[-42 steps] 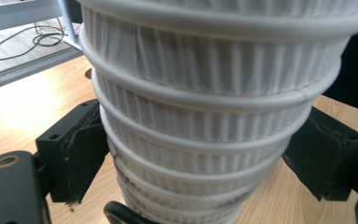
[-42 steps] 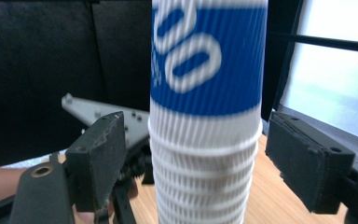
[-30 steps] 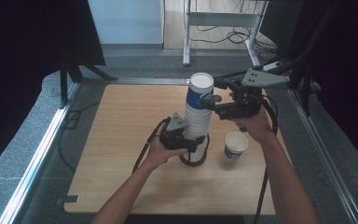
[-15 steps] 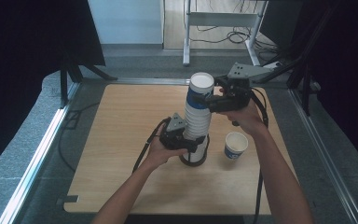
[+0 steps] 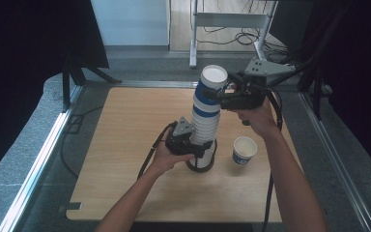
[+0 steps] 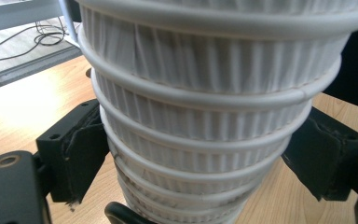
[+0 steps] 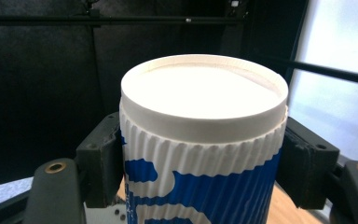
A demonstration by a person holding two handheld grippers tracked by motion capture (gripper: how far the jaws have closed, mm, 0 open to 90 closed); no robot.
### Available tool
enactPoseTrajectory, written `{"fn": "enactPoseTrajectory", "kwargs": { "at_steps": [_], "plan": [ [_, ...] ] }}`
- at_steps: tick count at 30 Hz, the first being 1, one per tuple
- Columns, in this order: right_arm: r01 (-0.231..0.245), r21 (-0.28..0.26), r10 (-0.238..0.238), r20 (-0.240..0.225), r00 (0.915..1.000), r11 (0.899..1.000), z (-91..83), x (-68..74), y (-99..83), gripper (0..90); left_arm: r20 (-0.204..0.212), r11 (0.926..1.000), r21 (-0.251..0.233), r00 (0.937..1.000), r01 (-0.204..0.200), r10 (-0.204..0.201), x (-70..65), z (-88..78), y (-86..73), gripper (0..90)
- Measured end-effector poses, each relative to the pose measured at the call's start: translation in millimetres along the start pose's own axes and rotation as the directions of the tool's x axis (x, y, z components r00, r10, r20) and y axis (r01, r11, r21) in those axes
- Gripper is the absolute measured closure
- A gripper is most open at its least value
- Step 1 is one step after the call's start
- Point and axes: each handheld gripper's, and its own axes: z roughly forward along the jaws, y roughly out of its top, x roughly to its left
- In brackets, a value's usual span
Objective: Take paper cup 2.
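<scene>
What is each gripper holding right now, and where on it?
The left gripper clamps the cup stack near its bottom. The right gripper, whose jaws have just been closing, grips the top cup just below its upturned base.

Both forearms are bare, with no sleeves showing. The left gripper (image 5: 204, 147) is a black block with a grey three-cornered plate on top and a black cable looping from its rear. The right gripper (image 5: 221, 94) is black too, with a larger grey plate and a black cable hanging along the arm. Its black jaws carry worn, frayed pads (image 7: 103, 158) and brass-coloured screw eyelets (image 7: 55, 167); the left gripper's pads (image 6: 81, 154) look equally ragged.
</scene>
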Motion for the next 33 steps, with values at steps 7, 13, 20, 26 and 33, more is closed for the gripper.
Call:
{"fn": "enactPoseTrajectory", "kwargs": {
  "at_steps": [7, 13, 20, 26, 33],
  "plan": [
    [0.010, -0.049, -0.010, 0.002, 0.9999, 0.999, -14.9, 2.8, 19.4, 26.7, 0.001, 1.0000, 0.004, 1.0000, -0.001, 0.001, -0.3, -0.1, 0.0, 12.8],
    [0.033, -0.078, -0.032, 0.014, 0.9994, 0.996, -31.3, 7.0, 28.2, 26.7, -0.001, 1.0000, 0.003, 1.0000, -0.003, 0.003, -0.5, -0.1, -0.3, 12.7],
    [0.037, -0.085, -0.036, 0.014, 0.9992, 0.996, -55.1, 10.5, 26.2, 26.7, -0.003, 1.0000, 0.003, 1.0000, -0.005, 0.005, -0.7, -0.1, -0.2, 12.7],
    [0.044, -0.079, -0.044, 0.008, 0.9990, 0.996, -68.5, 15.6, 15.9, 26.6, -0.003, 1.0000, 0.005, 1.0000, -0.006, 0.006, -0.8, -0.5, -0.1, 12.8],
    [0.046, -0.095, -0.045, 0.004, 0.9990, 0.994, -81.3, 20.8, 3.8, 26.6, -0.004, 0.9999, 0.008, 0.9999, -0.011, 0.011, -0.7, -0.9, 0.1, 12.8]
  ]
}}
